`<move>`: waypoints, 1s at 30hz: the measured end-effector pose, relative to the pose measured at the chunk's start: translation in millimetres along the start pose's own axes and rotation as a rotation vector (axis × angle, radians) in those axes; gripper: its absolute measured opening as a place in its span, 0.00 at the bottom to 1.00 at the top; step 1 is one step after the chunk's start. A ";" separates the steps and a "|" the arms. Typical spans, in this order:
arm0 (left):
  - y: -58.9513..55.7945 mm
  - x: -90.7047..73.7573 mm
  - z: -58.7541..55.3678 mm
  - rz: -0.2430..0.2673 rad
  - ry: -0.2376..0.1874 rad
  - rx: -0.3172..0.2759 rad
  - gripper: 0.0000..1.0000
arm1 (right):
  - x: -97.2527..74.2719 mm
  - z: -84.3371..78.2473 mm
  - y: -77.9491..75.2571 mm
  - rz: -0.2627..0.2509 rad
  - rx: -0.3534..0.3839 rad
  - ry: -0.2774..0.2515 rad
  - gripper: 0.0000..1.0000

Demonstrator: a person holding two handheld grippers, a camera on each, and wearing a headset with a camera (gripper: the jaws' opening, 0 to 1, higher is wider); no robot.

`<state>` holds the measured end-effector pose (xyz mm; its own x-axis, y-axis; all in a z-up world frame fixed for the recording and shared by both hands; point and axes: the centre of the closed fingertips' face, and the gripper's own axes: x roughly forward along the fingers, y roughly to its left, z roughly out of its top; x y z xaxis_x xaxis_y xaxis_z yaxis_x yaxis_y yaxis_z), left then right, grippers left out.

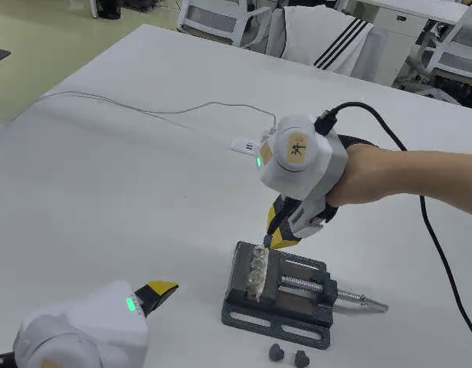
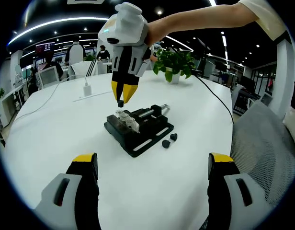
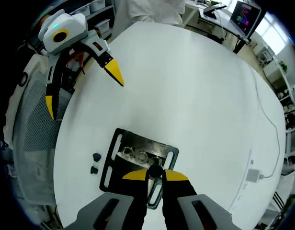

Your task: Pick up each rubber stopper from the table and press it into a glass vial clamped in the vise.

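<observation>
Your right gripper (image 1: 270, 228) pinches a stopper (image 2: 120, 103) over the vials (image 1: 258, 270) in the vise (image 1: 297, 303), lined up to press | your left gripper (image 2: 150, 165) gapes empty, parked near-left | two stoppers (image 1: 276, 353) wait near vise

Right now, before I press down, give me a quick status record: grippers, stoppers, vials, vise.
Right gripper: shut on a rubber stopper, held over the vials
Left gripper: open, off to the side, holding nothing
Vials: clear glass, in a row, clamped in the vise
Loose stoppers: two on the table beside the vise
</observation>
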<state>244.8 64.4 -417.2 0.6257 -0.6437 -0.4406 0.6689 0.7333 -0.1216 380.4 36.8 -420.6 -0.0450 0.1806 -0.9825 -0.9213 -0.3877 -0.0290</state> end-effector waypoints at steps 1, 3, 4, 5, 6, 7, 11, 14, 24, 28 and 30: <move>0.1 0.1 0.1 0.000 0.000 -0.001 0.95 | 0.4 0.5 -0.1 0.000 -0.002 -0.001 0.07; 0.6 0.4 -0.1 0.002 0.002 -0.006 0.94 | 1.9 1.4 -0.1 0.004 -0.003 0.002 0.07; 0.7 0.6 -0.2 0.002 0.003 -0.006 0.94 | 2.5 1.2 -0.3 0.004 -0.005 0.006 0.07; 0.8 0.6 -0.4 0.002 0.003 -0.006 0.94 | 2.8 0.6 -0.3 0.005 -0.007 0.010 0.07; 0.8 0.6 -0.7 0.002 0.004 -0.007 0.94 | 3.4 0.3 -0.7 0.005 -0.010 0.013 0.07; 0.7 0.6 -0.8 0.002 0.005 -0.008 0.94 | 3.9 0.1 -0.6 0.008 -0.010 0.016 0.07; 0.4 1.0 -1.5 0.001 0.006 -0.010 0.94 | 5.9 -0.1 -1.4 0.010 -0.010 0.017 0.07; 0.3 1.2 -2.9 0.001 0.008 -0.014 0.93 | 8.0 -0.2 -1.3 0.016 -0.007 0.019 0.07; 0.3 1.5 -6.3 0.001 0.013 -0.024 0.93 | 10.0 -0.4 1.3 0.031 -0.002 0.036 0.06; 1.4 1.2 -5.9 0.005 0.009 -0.027 0.92 | 9.7 -1.0 0.7 0.027 -0.006 0.050 0.06; 1.6 1.1 -6.0 0.005 0.010 -0.026 0.92 | 9.8 -1.1 0.5 0.029 0.004 0.055 0.06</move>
<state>244.2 66.2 -423.1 0.6249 -0.6381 -0.4497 0.6551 0.7420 -0.1425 379.9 37.4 -430.5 -0.0502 0.1191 -0.9916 -0.9215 -0.3883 0.0000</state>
